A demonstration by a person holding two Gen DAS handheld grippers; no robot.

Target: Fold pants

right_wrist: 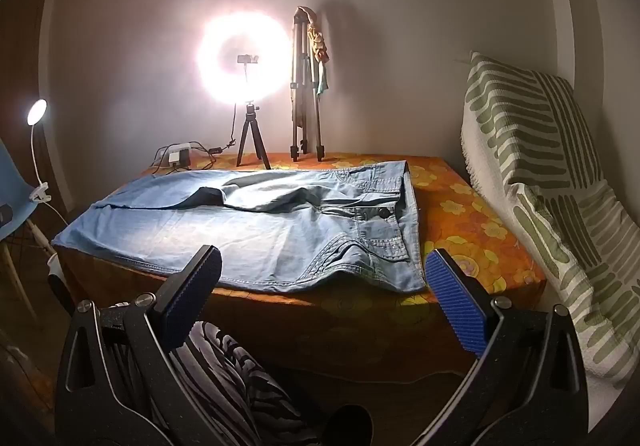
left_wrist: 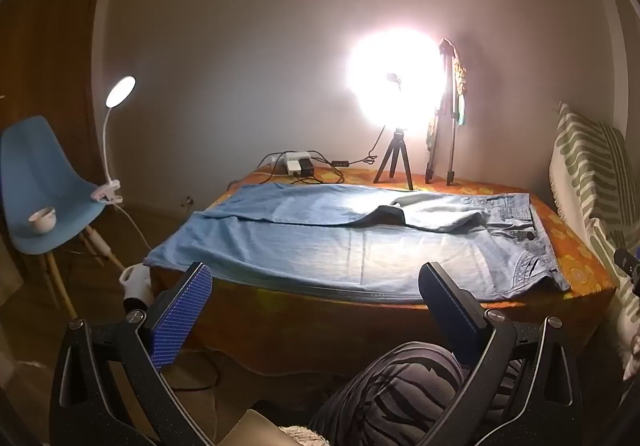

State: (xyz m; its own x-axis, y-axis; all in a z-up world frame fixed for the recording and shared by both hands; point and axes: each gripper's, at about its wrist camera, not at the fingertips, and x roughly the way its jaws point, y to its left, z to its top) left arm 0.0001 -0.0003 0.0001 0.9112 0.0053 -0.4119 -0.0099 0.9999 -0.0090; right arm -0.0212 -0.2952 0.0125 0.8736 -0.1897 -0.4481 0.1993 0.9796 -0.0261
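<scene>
Light blue denim pants [left_wrist: 320, 242] lie spread flat on a table with an orange flowered cloth [left_wrist: 576, 266], waistband to the right, legs stretching left. The far leg has a fold near the crotch. In the right wrist view the pants [right_wrist: 256, 234] show the button and pocket at their right end. My left gripper [left_wrist: 316, 278] hovers in front of the table's near edge, open, nothing between its blue pads. My right gripper [right_wrist: 324, 266] is also open and empty, short of the near edge by the waistband corner.
A lit ring light on a small tripod [left_wrist: 394, 162], a folded tall tripod [left_wrist: 444, 114] and a power strip with cables [left_wrist: 298, 166] stand at the table's back. A blue chair [left_wrist: 44, 186] with a clip lamp and cup is left. A striped cushion [right_wrist: 536, 174] leans right. A person's patterned knee [left_wrist: 400, 386] is below.
</scene>
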